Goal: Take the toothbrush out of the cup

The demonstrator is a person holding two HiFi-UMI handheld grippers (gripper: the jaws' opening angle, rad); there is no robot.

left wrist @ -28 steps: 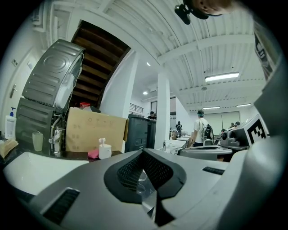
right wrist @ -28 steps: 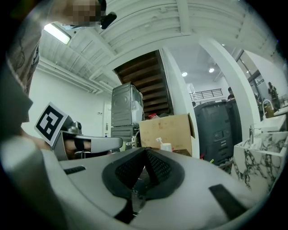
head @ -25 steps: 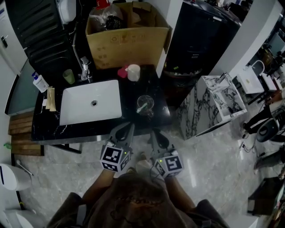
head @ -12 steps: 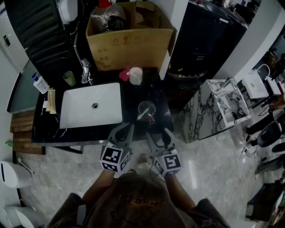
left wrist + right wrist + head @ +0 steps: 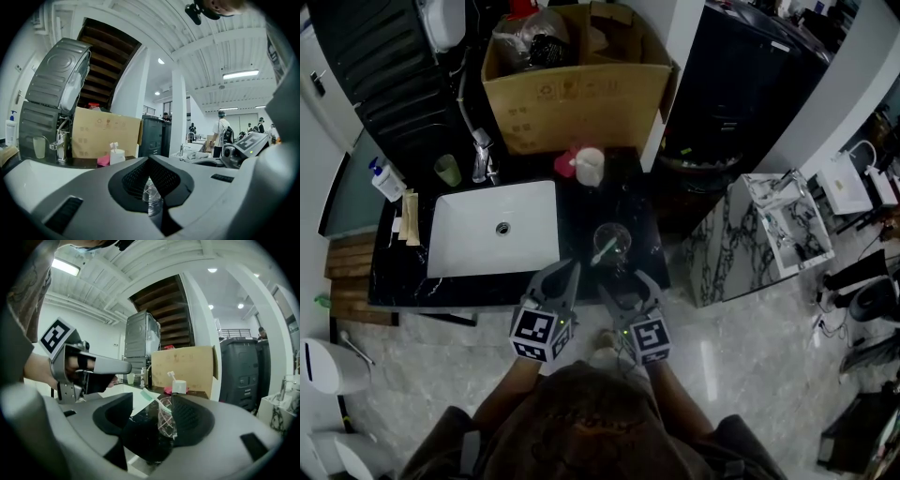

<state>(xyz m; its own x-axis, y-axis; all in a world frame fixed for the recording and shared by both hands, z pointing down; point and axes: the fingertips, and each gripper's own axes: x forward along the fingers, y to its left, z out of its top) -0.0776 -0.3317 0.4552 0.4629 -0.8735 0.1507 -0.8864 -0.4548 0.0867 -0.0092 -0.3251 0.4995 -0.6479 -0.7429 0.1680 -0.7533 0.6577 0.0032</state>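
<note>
Head view, left claw: my left claw (image 5: pixel 563 272) hangs at the near edge of the counter (image 5: pixel 581 211); its jaws are pressed together to a point, with nothing pinched
Head view, right claw: my right claw (image 5: pixel 626 283) sits just beside the left one; its jaws are spread and opening, aimed at the cup (image 5: pixel 611 240); the tips stop short of it
Head view, cup: clear, upright on the black counter, just right of the white sink (image 5: pixel 492 228)
Head view, toothbrush: the pale green toothbrush (image 5: pixel 602 250) is in the cup, leaning left over the rim
Head view, behind: a tap (image 5: pixel 483 155) at the sink's far edge; a white mug (image 5: pixel 590 166) in front of a cardboard box (image 5: pixel 581 89)
Left claw view, jaws: the tips meet; only a narrow slit is left below them, and the glass of the cup (image 5: pixel 152 199) shows through it; no grip on anything
Right claw view, jaws: wide apart and opening; the cup (image 5: pixel 167 422) stands in the gap, nearer the right-hand pad (image 5: pixel 190 416); neither pad presses on it
Right claw view, toothbrush: the toothbrush (image 5: pixel 151 397) slants up and left out of the cup, toward my left claw (image 5: pixel 123 366)
</note>
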